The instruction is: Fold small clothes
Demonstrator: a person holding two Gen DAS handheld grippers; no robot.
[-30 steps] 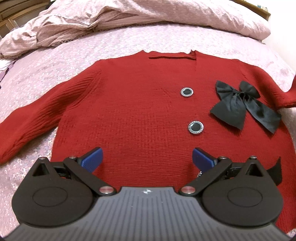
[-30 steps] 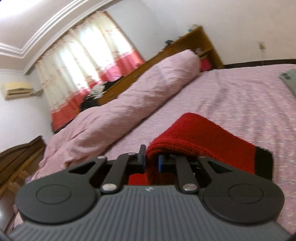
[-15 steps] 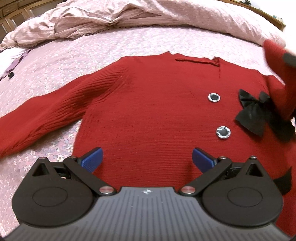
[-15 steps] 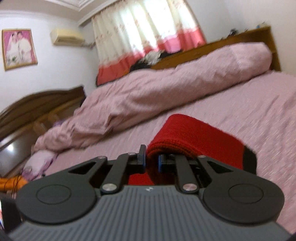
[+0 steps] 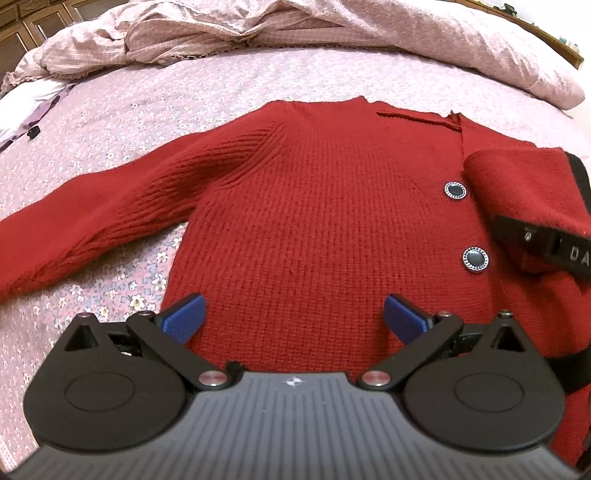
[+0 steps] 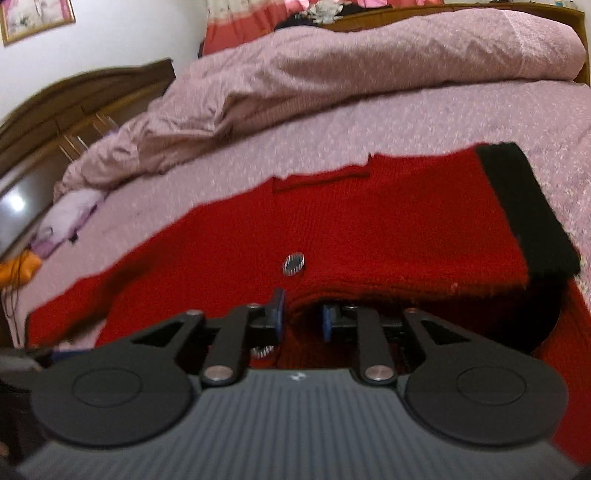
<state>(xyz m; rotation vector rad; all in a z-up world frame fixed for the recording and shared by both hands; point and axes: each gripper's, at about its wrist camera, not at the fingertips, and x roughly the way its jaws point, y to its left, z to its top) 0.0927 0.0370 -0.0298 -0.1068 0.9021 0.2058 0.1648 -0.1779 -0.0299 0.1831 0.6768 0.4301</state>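
A small red knitted cardigan (image 5: pixel 325 221) with round dark buttons (image 5: pixel 455 190) lies flat on the bed, its left sleeve (image 5: pixel 92 221) stretched out to the left. My left gripper (image 5: pixel 293 319) is open and empty, low over the cardigan's hem. My right gripper (image 6: pixel 301 317) is shut on the right sleeve (image 6: pixel 424 236), which has a black cuff (image 6: pixel 524 210). The sleeve is folded over the cardigan's front. It also shows at the right of the left wrist view (image 5: pixel 524 199), covering the black bow.
A crumpled pink duvet (image 5: pixel 295 33) lies along the back of the bed. The pink flowered sheet (image 5: pixel 92 122) surrounds the cardigan. A wooden headboard (image 6: pixel 74 99) stands at the left. White and purple cloth (image 6: pixel 70 214) lies near it.
My right gripper has carried the sleeve leftward and down over the cardigan's front, hiding the bow. My left gripper has shifted left and stays open.
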